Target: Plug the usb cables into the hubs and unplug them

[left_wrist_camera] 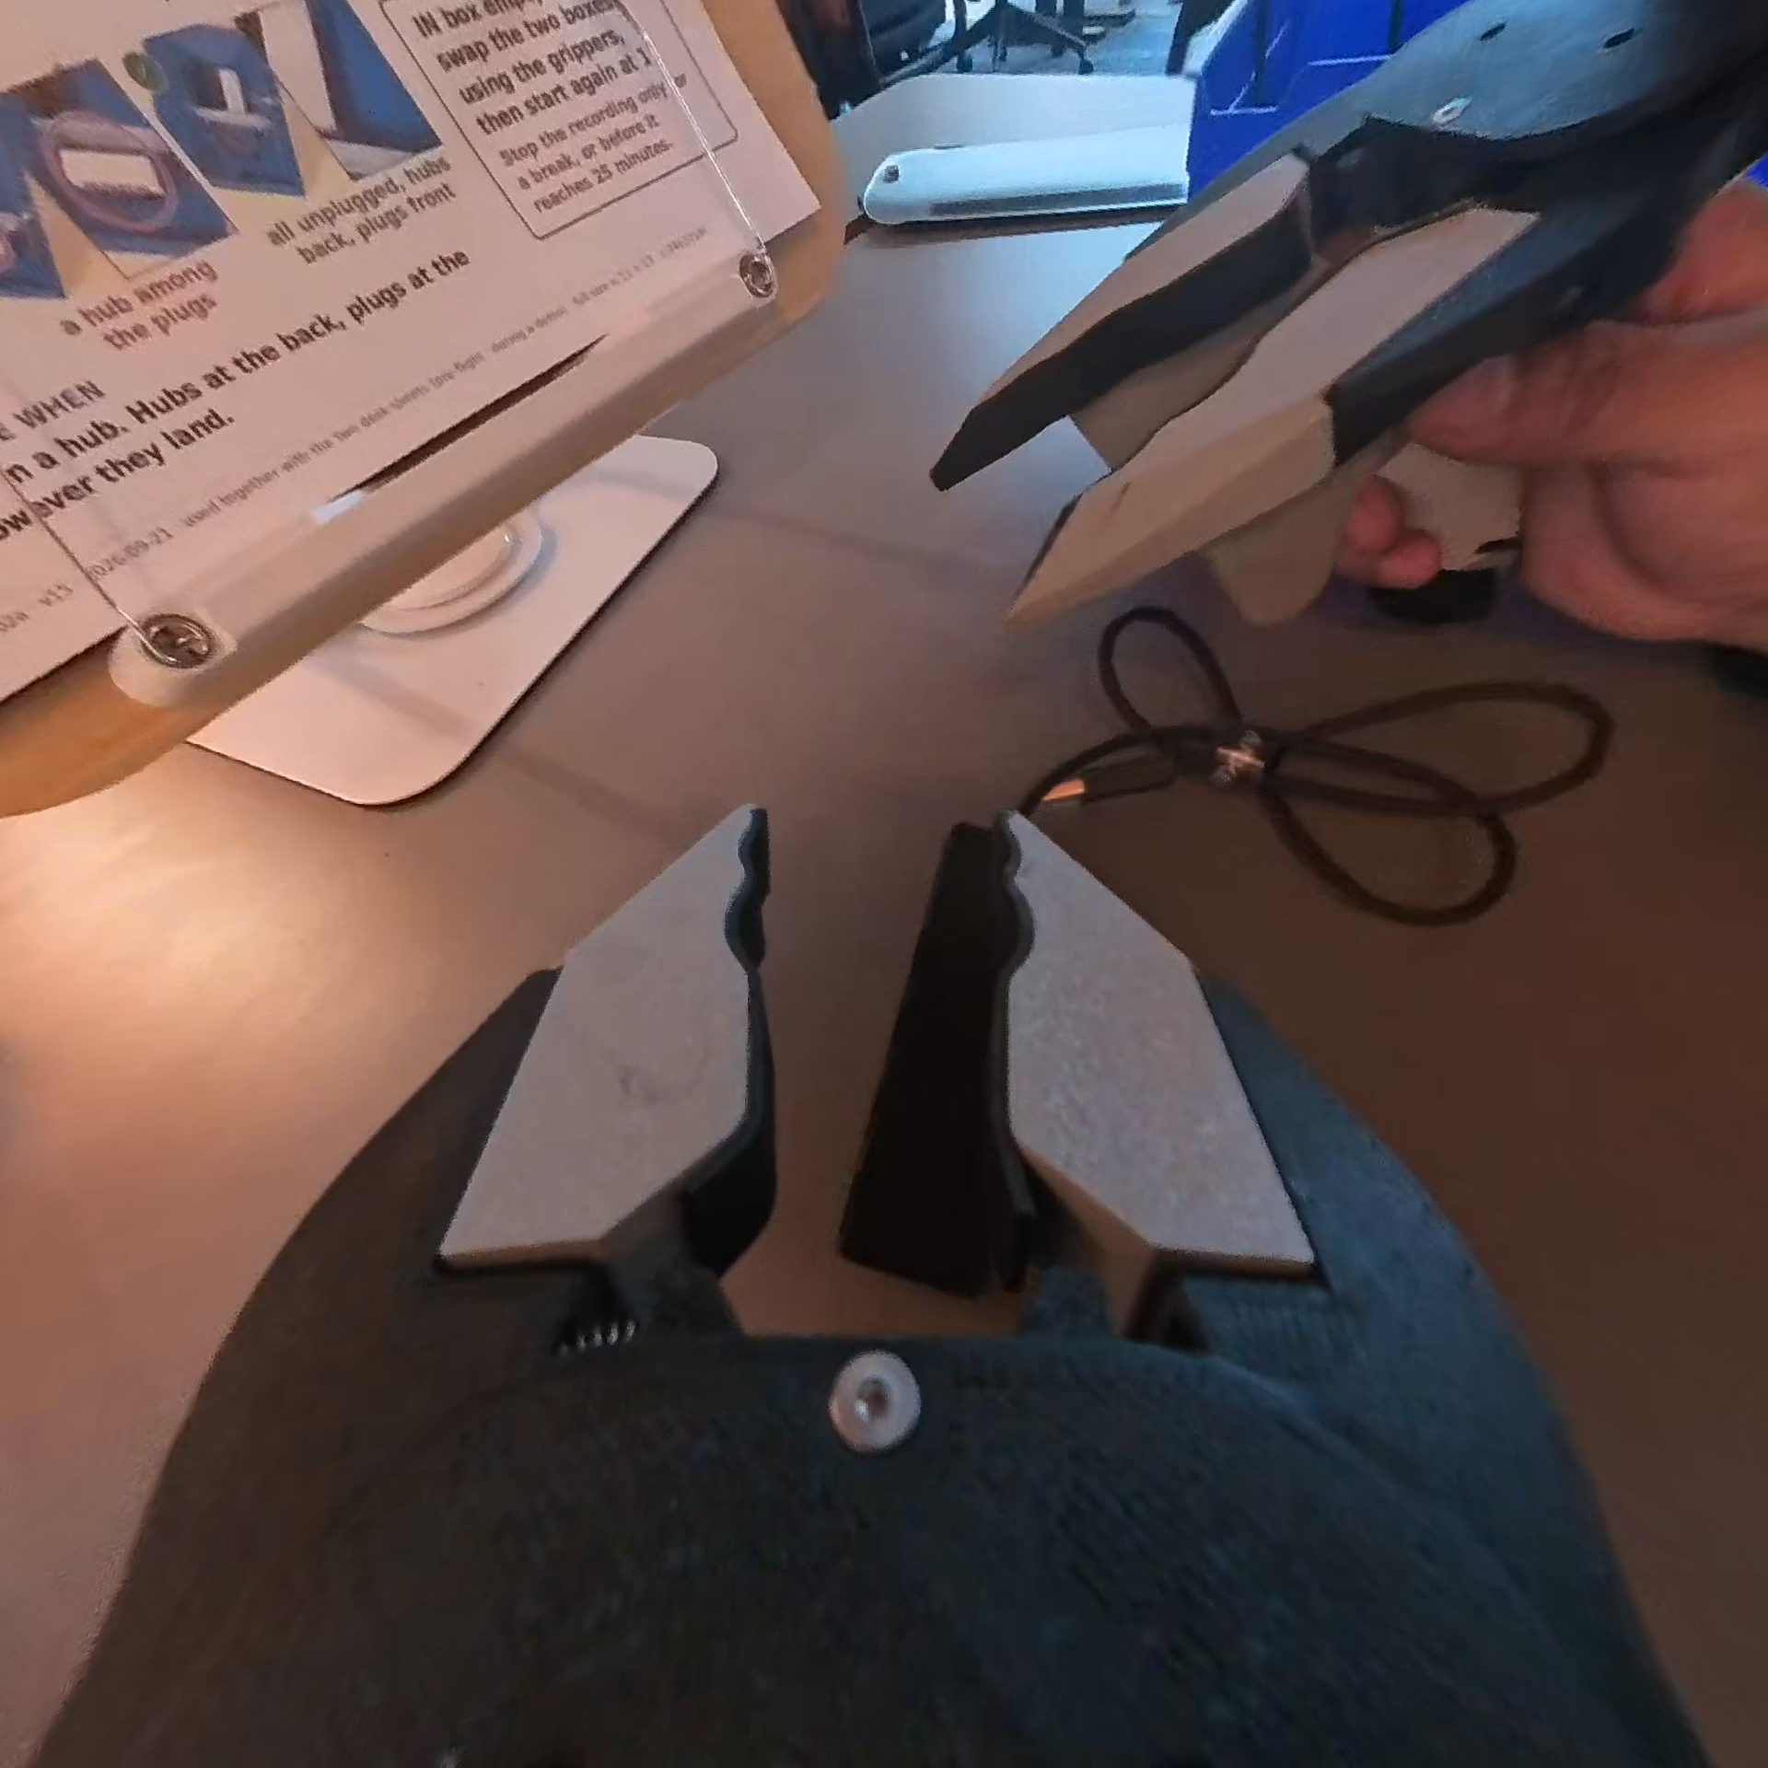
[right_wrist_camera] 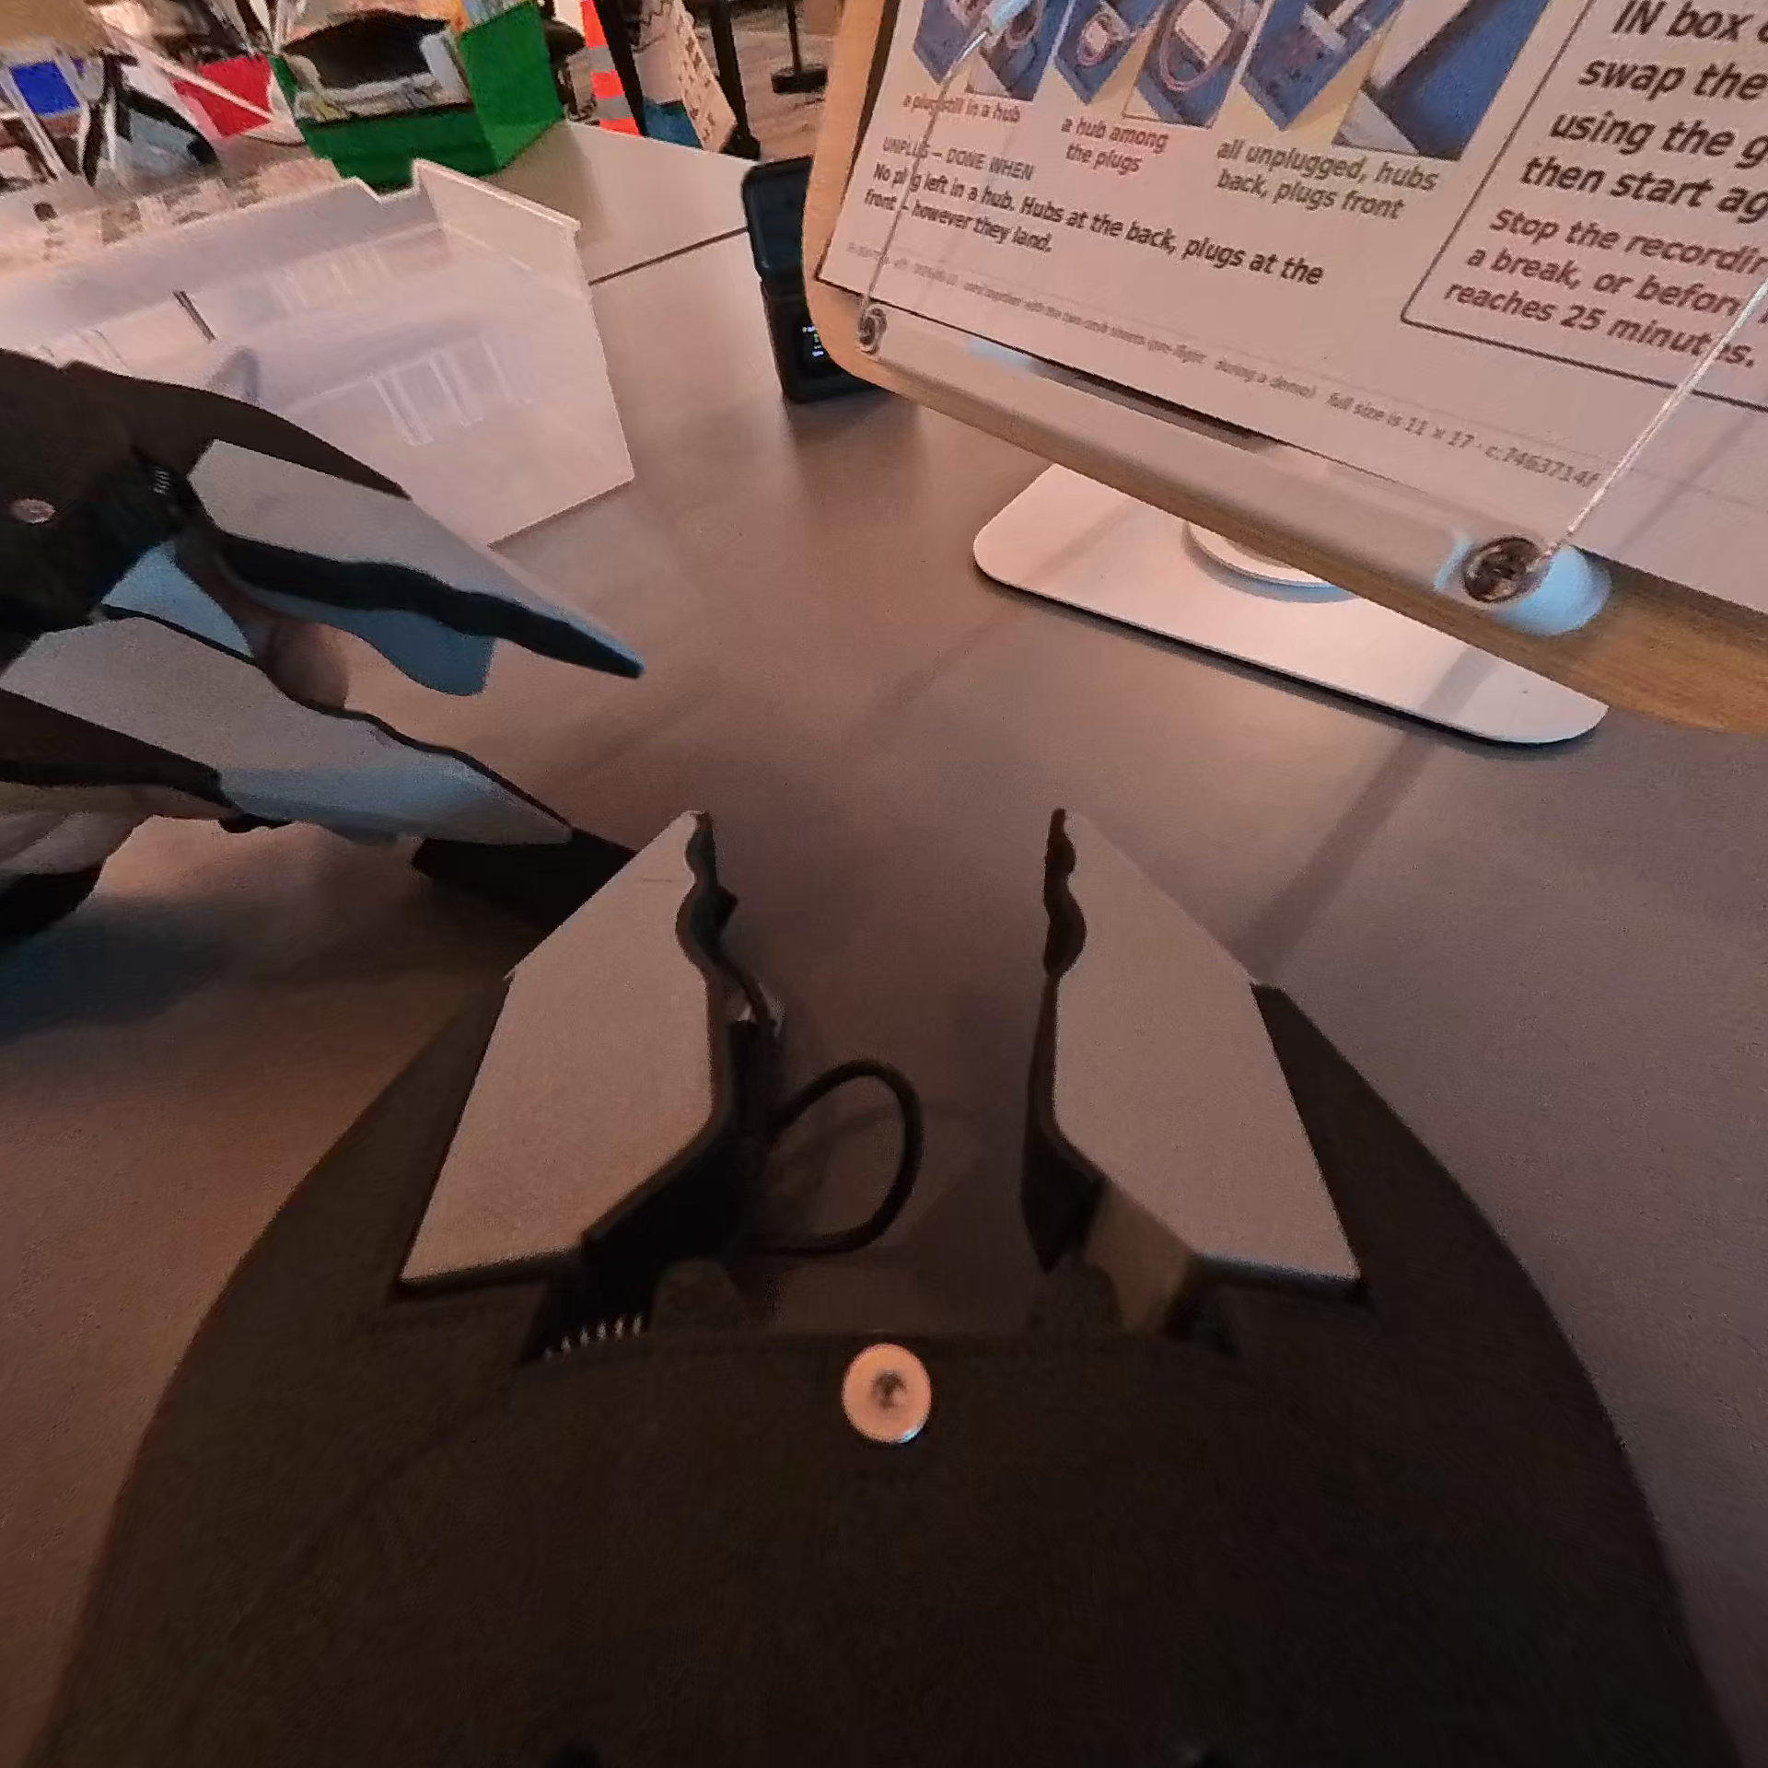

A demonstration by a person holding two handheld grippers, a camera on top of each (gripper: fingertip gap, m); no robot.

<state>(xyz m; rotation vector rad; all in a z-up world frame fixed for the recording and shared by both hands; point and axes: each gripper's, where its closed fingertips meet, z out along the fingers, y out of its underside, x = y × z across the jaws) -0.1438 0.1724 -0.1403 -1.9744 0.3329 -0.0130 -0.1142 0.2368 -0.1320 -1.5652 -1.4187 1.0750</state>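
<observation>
Grey table (left_wrist_camera: 813, 593) carries everything. Biggest item: instruction board (left_wrist_camera: 383, 239) on a white stand base (left_wrist_camera: 459, 689), far left in your left wrist view, far right in the right one. Clear acrylic tray (right_wrist_camera: 383, 316) sits far left in the right wrist view, with a small dark device (right_wrist_camera: 794, 287) behind the board edge. No hub visible in either view that I can tell.

Your right gripper (left_wrist_camera: 1024, 536) hangs above the table, angled down and left, hand (left_wrist_camera: 1579, 459) wrapped on the grip. Jaws parted, nothing between them. Left gripper (left_wrist_camera: 880, 832) is low and roughly level, pointing far; jaws also parted, empty.

The usb cable (left_wrist_camera: 1339, 765) lies on the table just right of your left fingertips, below the right gripper. It's a thin black cord bundled into loops with a tie at the middle, plug (left_wrist_camera: 1100, 780) pointing left toward the left gripper. In the right wrist view a loop of it shows between the jaws, lying on the table underneath, not gripped.

Handling, my read: light, floppy, will drag and swing. Don't grab the cord. Pinch the rigid plug housing, flat sides against the pads, metal tip left free for insertion.
</observation>
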